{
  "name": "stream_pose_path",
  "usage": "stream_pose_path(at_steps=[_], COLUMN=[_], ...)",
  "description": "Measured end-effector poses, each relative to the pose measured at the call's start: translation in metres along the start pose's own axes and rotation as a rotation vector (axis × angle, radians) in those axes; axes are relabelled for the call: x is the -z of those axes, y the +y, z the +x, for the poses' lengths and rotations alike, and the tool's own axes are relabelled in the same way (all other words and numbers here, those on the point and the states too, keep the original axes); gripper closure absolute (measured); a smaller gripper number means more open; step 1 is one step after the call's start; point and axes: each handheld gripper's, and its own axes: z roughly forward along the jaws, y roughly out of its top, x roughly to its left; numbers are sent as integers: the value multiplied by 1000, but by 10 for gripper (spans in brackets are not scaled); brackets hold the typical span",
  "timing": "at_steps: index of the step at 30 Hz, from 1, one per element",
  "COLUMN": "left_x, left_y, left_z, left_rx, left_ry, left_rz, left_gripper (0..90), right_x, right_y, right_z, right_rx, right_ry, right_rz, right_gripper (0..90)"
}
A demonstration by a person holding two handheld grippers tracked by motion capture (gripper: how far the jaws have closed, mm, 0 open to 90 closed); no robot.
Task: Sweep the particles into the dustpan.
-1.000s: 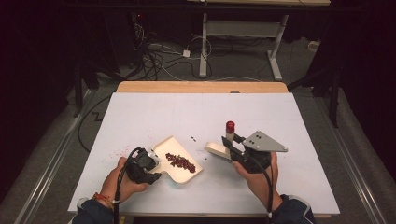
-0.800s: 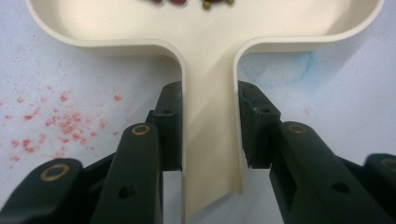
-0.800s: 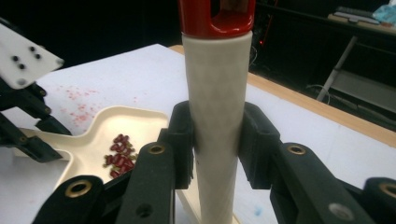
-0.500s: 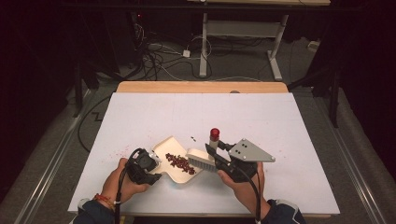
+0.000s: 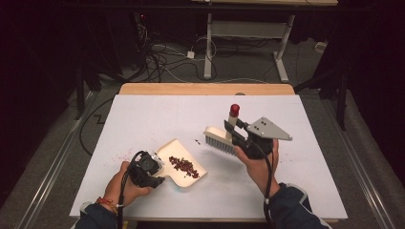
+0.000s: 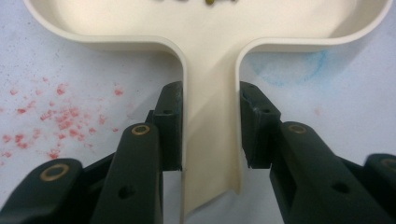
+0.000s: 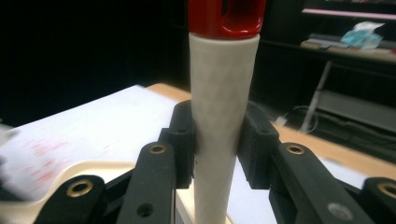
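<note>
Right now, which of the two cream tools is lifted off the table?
The brush, held in the right gripper by its red-tipped handle. The dustpan with the red bits lies flat on the table.

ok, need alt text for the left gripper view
The left hand-held gripper clamps the cream dustpan handle between its two black jaws. Behind it, the dustpan's tray rests on a white table with red smears at left.

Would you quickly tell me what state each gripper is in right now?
Left gripper: shut on the dustpan, jaws clamping its handle.
Right gripper: shut on the brush, jaws clamping its handle.
</note>
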Motion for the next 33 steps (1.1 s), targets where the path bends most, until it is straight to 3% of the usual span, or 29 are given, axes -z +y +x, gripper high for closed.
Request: stream_pose_path(at_steps=[1,4,5,10,13,16,23,28,32,33], left_x=[0,-1,-1,-3,-3,-3,-4,-5,-5,-5], left_y=[0,0,0,1,1,1,1,1,1,1], left_z=[0,2,2,4,4,4,4,4,4,3], left_rx=[3,9,16,24,23,26,29,29,33,32], left_ry=[1,-4,-8,-10,-12,-10,-5,-4,-1,1], left_rz=[-4,-9,-16,-22,-21,-28,-26,-25,-23,-23], left_gripper=[633,633,633,633,633,632,632,632,632,632], right_x=[-14,-30,-45,-66,-73,-72,-59,-44,-34,-30], right_y=[3,3,1,-8,-12,-13,-16,-17,-16,-12], right_z=[-7,-12,-16,-18,-11,3,23,34,44,47], right_rx=[-16,-24,-16,-68,-21,16,71,12,-3,-31], right_ry=[-10,-20,-30,-48,-62,-3,67,137,188,216], right_rz=[-1,3,17,45,42,47,55,47,36,30], right_gripper=[696,696,696,696,696,696,694,695,697,697])
